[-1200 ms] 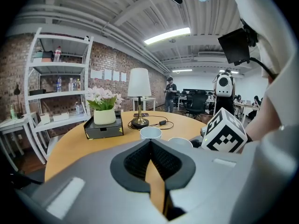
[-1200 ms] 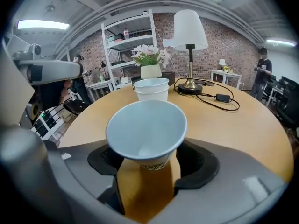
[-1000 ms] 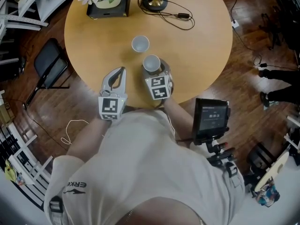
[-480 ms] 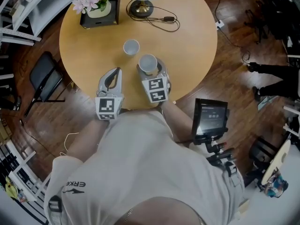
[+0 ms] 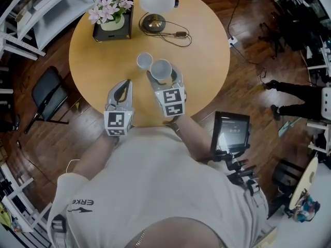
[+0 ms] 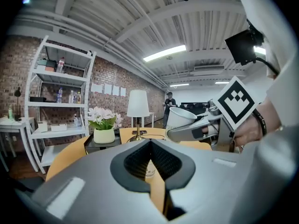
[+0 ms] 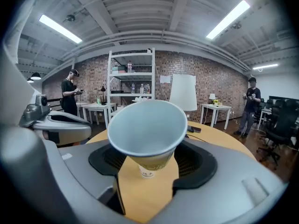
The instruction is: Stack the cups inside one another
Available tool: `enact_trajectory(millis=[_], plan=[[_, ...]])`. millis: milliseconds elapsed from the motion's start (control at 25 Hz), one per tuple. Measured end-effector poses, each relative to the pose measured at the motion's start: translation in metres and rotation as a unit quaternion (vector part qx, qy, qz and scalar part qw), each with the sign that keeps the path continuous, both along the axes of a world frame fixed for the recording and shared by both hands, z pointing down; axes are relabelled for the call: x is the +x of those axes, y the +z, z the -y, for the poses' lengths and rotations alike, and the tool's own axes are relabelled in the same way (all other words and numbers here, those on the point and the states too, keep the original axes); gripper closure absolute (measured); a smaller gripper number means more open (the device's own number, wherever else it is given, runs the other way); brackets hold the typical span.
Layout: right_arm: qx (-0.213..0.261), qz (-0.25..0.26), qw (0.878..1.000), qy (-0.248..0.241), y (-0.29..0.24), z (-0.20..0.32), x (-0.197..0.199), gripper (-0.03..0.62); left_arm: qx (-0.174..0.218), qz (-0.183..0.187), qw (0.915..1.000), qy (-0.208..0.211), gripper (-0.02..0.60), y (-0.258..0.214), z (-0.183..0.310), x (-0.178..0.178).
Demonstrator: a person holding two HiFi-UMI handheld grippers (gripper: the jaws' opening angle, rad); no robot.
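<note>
My right gripper is shut on a white paper cup and holds it in the air above the round wooden table. In the right gripper view this cup tilts its mouth toward the camera between the dark pads. A second white cup stands upright on the table just beyond and left of it, and shows under the held cup. My left gripper is shut and empty, left of the right one. Its view shows the held cup at right.
At the table's far side stand a lamp with a cable and a flower pot on a black tray. A black folding chair is on the floor at left, a screen on a stand at right.
The right gripper has lifted its cup off the table and now holds it closer to the standing cup. The left gripper has risen a little, still shut.
</note>
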State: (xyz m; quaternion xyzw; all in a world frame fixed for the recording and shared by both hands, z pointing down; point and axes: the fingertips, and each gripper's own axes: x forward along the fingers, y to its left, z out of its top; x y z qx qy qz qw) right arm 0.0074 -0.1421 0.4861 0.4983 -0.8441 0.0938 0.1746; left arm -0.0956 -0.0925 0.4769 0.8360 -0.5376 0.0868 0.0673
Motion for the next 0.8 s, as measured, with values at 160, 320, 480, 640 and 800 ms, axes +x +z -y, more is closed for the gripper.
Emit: enact_trajectory(millis=[160, 320, 480, 640, 800], plan=[[0.033, 0.004, 0.999, -0.008, -0.031, 0.005, -0.007, 0.267, 0.008, -0.003, 0.9999, -0.01, 0.58, -0.006, -0.006, -0.009], [0.061, 0.006, 0.998, -0.025, -0.057, 0.016, -0.016, 0.267, 0.022, -0.01, 0.9993, -0.03, 0.58, -0.016, -0.009, -0.018], [0.08, 0.009, 0.996, -0.033, -0.076, 0.018, -0.024, 0.267, 0.03, -0.015, 0.9986, -0.041, 0.58, -0.019, -0.015, -0.027], [0.091, 0.011, 0.995, -0.044, -0.088, 0.027, -0.032, 0.267, 0.041, -0.018, 0.9972, -0.06, 0.58, -0.031, -0.014, -0.034], [0.088, 0.012, 0.995, -0.051, -0.087, 0.035, -0.037, 0.267, 0.045, -0.018, 0.9959, -0.077, 0.58, -0.032, -0.015, -0.042]])
